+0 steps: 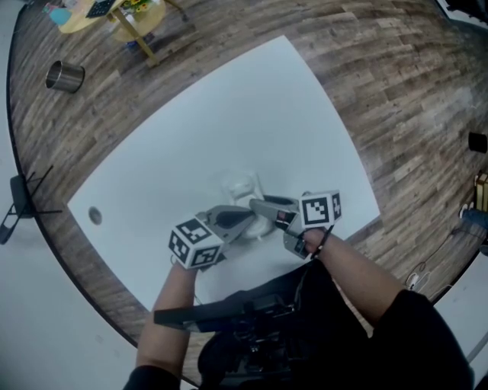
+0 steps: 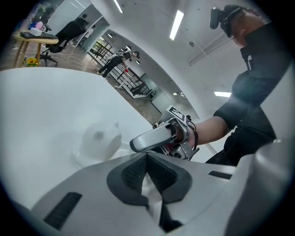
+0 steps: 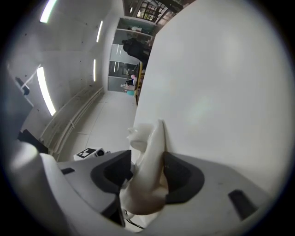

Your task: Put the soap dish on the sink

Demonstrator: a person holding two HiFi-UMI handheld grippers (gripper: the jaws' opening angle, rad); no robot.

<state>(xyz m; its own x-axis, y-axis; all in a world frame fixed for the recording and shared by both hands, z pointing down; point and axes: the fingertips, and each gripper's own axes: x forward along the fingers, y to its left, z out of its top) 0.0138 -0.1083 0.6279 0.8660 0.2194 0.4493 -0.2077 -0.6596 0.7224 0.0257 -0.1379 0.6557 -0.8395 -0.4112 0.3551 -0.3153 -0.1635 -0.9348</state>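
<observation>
Left of the table (image 1: 229,99), one black tripod (image 1: 19,202) stands on the wood floor. Past the table's far left corner sits one steel cup (image 1: 65,76). Further along that far edge is one small yellow stand (image 1: 122,19) with clutter on top. The table is a single white slab, with one small round hole (image 1: 94,215) near its left corner.

Two tongs meet low over the table's near edge, one in each hand.

The left tongs (image 2: 146,159) come in from the table's near left. Their pads are drawn together with the tips meeting, and only a sliver of white shows in the gap behind the tips. They grip nothing, and their tips lie just beside the dish (image 1: 244,189).

That one white dish sits on the table, close to the near edge and about midway along it. It has a rounded lump and a thin rim.

The right tongs (image 3: 147,168) reach in from the table's near right and are closed on the dish. Its thin rim stands upright between the two dark pads, with a pad against each side. The left tongs' marker cube shows just past it.

Right of the table, one small black box (image 1: 476,141) lies on the floor.
</observation>
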